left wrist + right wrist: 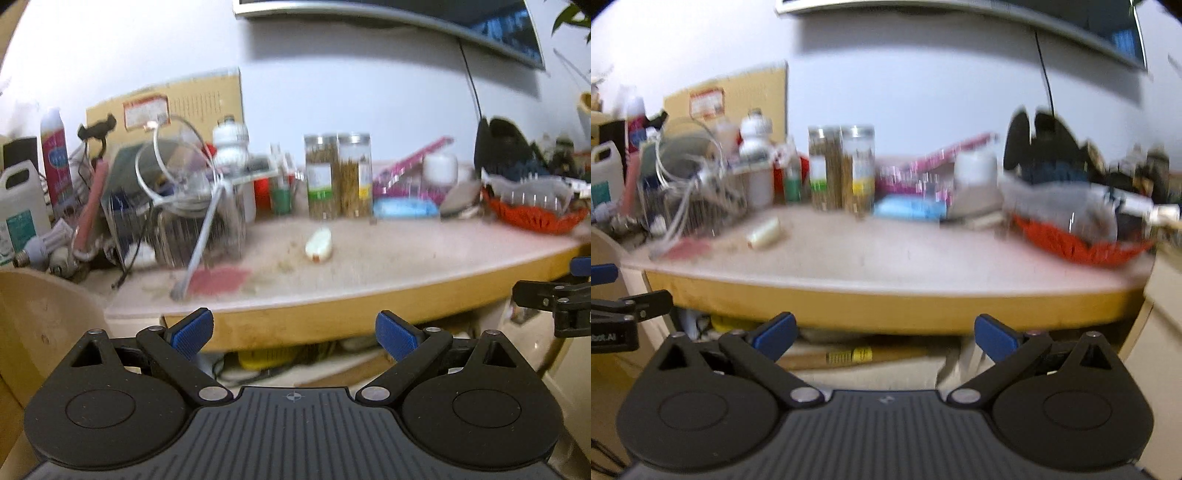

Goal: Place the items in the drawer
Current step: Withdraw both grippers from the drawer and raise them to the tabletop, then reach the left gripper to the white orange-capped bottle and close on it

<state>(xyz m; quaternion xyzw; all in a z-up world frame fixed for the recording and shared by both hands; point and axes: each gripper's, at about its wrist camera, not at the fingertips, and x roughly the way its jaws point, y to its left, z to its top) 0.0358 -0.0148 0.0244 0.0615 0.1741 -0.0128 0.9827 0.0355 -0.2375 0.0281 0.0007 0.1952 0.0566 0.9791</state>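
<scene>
A small cream-white roll (319, 245) lies on the desk top (388, 254), in the middle; it also shows in the right wrist view (764, 232), left of centre. My left gripper (294, 332) is open and empty, held in front of and below the desk's front edge. My right gripper (885, 335) is open and empty, also below the desk edge. The right gripper shows at the right edge of the left wrist view (554, 301). Both views are blurred. No drawer is clearly visible.
The back of the desk is crowded: a wire basket (177, 214), a spray can (55, 158), a white jug (18, 206), two tall jars (338, 175), a blue pack (404, 208), a red basket (532, 216). A wooden chair back (40, 325) stands left. Clutter lies under the desk (266, 358).
</scene>
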